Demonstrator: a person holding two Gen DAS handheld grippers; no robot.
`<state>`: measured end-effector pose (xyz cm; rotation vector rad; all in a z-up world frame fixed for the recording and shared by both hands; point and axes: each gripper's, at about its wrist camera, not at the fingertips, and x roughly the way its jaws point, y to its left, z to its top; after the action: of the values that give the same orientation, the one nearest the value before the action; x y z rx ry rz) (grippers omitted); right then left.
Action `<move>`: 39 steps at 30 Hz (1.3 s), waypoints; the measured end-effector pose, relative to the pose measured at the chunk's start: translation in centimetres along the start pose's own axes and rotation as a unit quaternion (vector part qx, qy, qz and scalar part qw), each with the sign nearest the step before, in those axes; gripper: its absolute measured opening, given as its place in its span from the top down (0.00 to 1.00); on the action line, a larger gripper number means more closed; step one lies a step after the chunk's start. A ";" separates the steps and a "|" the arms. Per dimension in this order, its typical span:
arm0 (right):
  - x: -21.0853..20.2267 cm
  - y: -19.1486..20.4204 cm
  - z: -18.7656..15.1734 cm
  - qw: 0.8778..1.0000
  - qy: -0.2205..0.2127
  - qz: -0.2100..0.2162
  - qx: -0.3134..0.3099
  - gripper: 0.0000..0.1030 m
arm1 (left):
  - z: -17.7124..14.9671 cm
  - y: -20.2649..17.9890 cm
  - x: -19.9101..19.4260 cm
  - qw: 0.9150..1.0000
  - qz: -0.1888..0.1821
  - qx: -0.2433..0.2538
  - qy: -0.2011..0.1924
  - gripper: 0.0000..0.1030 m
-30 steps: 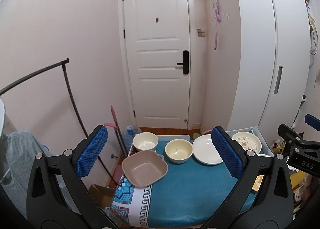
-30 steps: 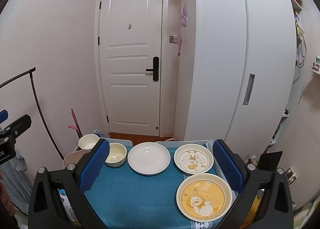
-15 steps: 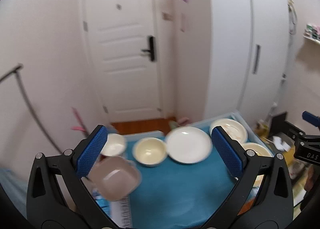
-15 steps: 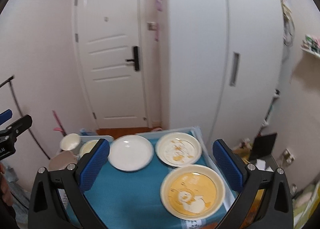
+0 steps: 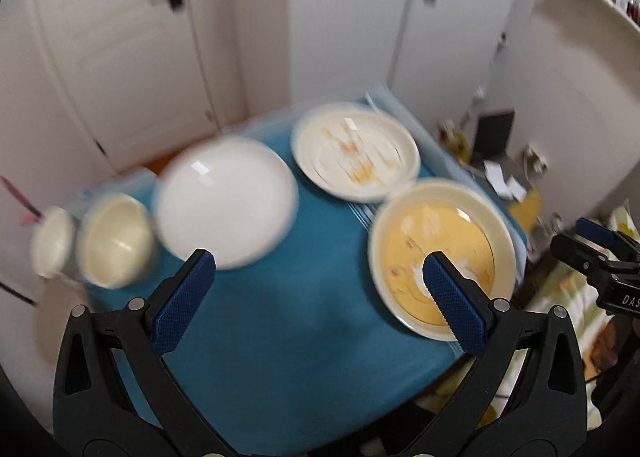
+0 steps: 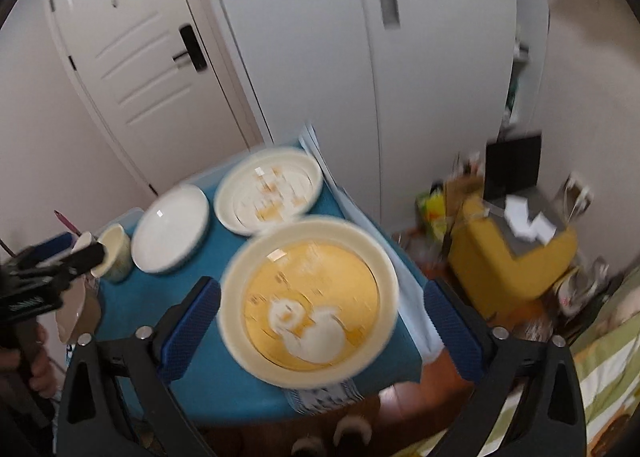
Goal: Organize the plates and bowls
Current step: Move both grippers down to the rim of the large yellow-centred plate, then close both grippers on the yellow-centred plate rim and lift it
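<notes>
On the blue-clothed table point(image 5: 280, 329) lie a yellow duck plate point(image 5: 440, 253), a cream patterned plate point(image 5: 356, 151), a plain white plate point(image 5: 226, 201), a cream bowl point(image 5: 114, 239) and a small white bowl point(image 5: 52, 239). My left gripper point(image 5: 316, 277) is open above the cloth, its right finger over the yellow plate's near rim. My right gripper point(image 6: 320, 309) is open with the yellow duck plate point(image 6: 310, 307) between its fingers, above it. The patterned plate point(image 6: 268, 191), white plate point(image 6: 170, 233) and cream bowl point(image 6: 114, 259) lie beyond. Both views are blurred.
A tan square bowl point(image 6: 76, 315) sits at the table's left edge, partly hidden by the left gripper's body point(image 6: 40, 277). A white door point(image 6: 136, 57) and wardrobe point(image 6: 320, 57) stand behind. A yellow box point(image 6: 512, 253) and clutter fill the floor at right.
Both grippers have swung right and tipped down toward the table. The plates now look larger and nearer; the right gripper now frames the yellow duck plate. Both stay open.
</notes>
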<state>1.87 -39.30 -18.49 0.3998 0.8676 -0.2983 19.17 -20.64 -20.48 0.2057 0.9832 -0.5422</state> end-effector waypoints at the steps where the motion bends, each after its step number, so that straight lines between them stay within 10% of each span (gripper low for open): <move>1: 1.3 -1.2 -0.3 1.000 0.019 0.007 0.001 0.07 | -0.4 -0.6 1.4 1.000 -0.007 -0.001 0.012 0.00; 13: 10.1 -6.7 -0.4 0.985 0.134 0.104 -0.008 0.44 | -2.8 -3.1 10.2 0.992 -0.018 -0.019 0.124 0.07; 24: 12.9 -6.8 1.2 0.980 0.150 0.120 -0.053 0.85 | -3.1 -3.3 12.6 0.986 -0.045 -0.051 0.150 0.79; 39: 13.0 -6.5 1.7 0.979 0.153 0.111 -0.081 0.87 | -2.7 -3.5 11.8 0.988 -0.029 -0.052 0.141 0.79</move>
<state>8.28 -46.97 -29.09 0.3920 1.1288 0.0443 20.47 -26.54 -31.55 0.1640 1.2930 -0.5221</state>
